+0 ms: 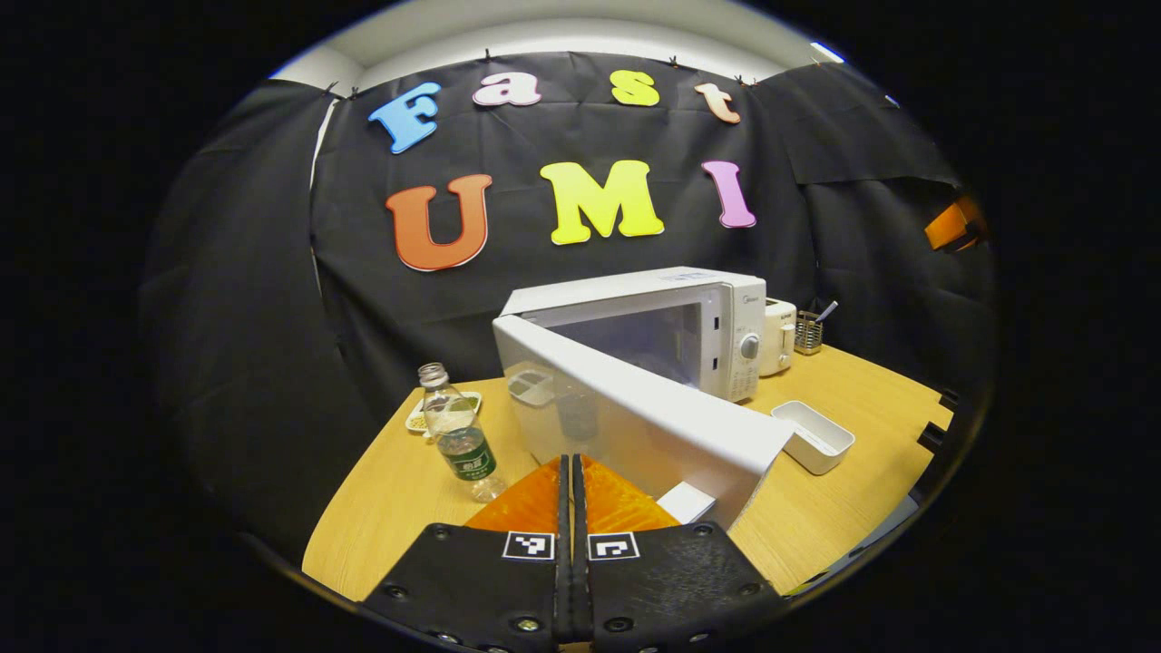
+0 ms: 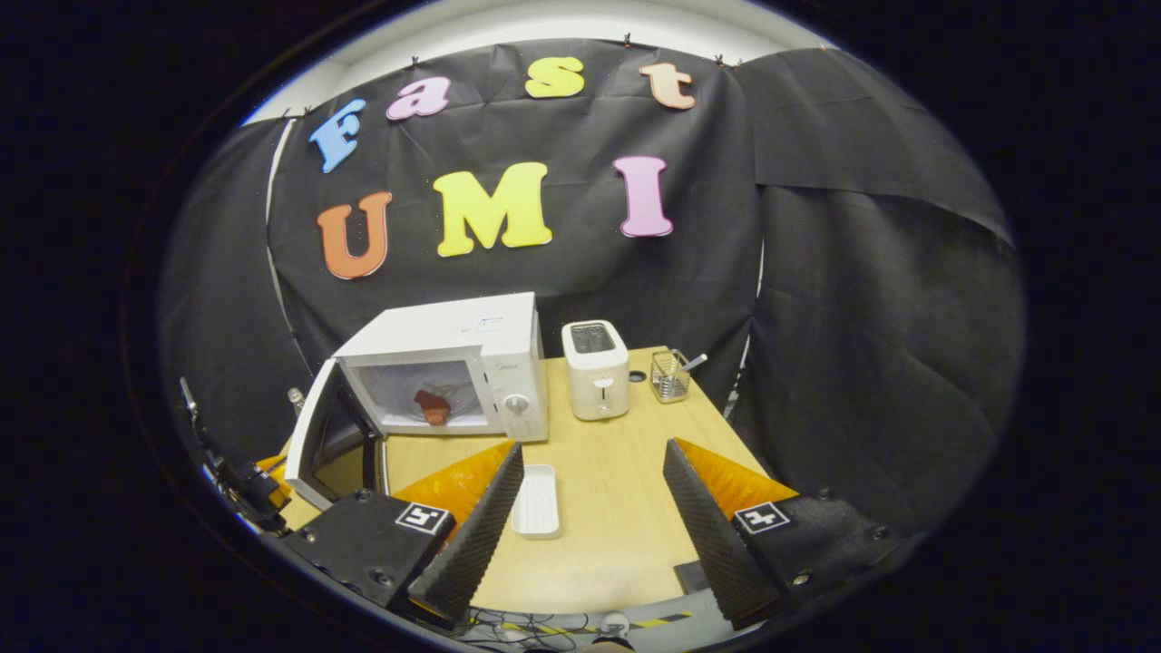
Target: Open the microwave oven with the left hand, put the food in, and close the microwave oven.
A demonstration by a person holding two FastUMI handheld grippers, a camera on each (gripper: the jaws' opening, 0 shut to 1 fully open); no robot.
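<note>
From the left gripper view, the left gripper (image 1: pixel 572 472) is clenched with nothing between its fingers, just behind the open microwave door (image 1: pixel 635 417) at 12 o'clock. From the right gripper view, the right gripper (image 2: pixel 590 508) is released over the counter (image 2: pixel 617 544), with a white tray (image 2: pixel 536 501) between its fingers. Farther off at 11 o'clock, the food (image 2: pixel 433 405) lies inside the microwave (image 2: pixel 453 363), with a toaster (image 2: pixel 595 369) just beside it.

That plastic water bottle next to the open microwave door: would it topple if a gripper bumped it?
Probably. The water bottle stands upright, tall and narrow, and looks nearly empty, so it is likely light and easy to tip. Once down, its round body would likely roll across the smooth wooden table. Its thin clear walls may dent under a squeeze.
</note>
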